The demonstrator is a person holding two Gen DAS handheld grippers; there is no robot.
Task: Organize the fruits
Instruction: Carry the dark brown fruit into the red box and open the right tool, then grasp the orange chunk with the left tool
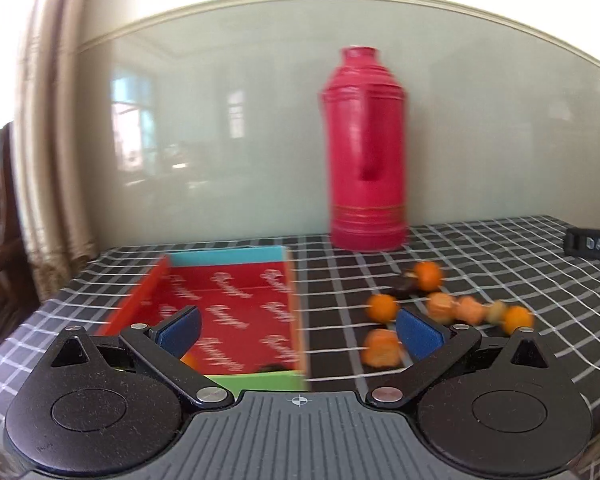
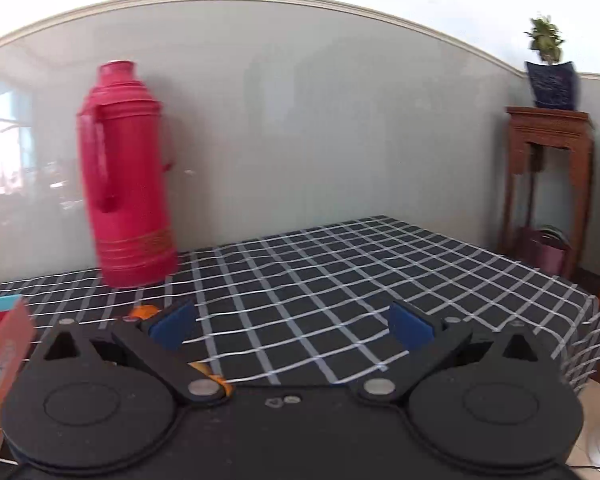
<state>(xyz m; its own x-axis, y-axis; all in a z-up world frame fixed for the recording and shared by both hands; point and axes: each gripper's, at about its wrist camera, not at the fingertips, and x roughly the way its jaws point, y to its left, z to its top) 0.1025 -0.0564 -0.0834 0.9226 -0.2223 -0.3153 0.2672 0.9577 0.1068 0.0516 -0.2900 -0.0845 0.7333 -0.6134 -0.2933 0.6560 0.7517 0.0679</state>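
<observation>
Holding my left gripper [image 1: 298, 330] nearly level and tipped slightly down over the checked tablecloth [image 1: 500, 280], I see its jaws spread wide and empty, the red box [image 1: 236, 312] just ahead toward the left finger and the loose orange fruits [image 1: 440, 306] beside the right finger. My right gripper [image 2: 292, 326] sits the same way, jaws wide with nothing between them, the red thermos [image 2: 128, 176] far ahead to its left and an orange fruit [image 2: 146, 312] just behind its left finger.
</observation>
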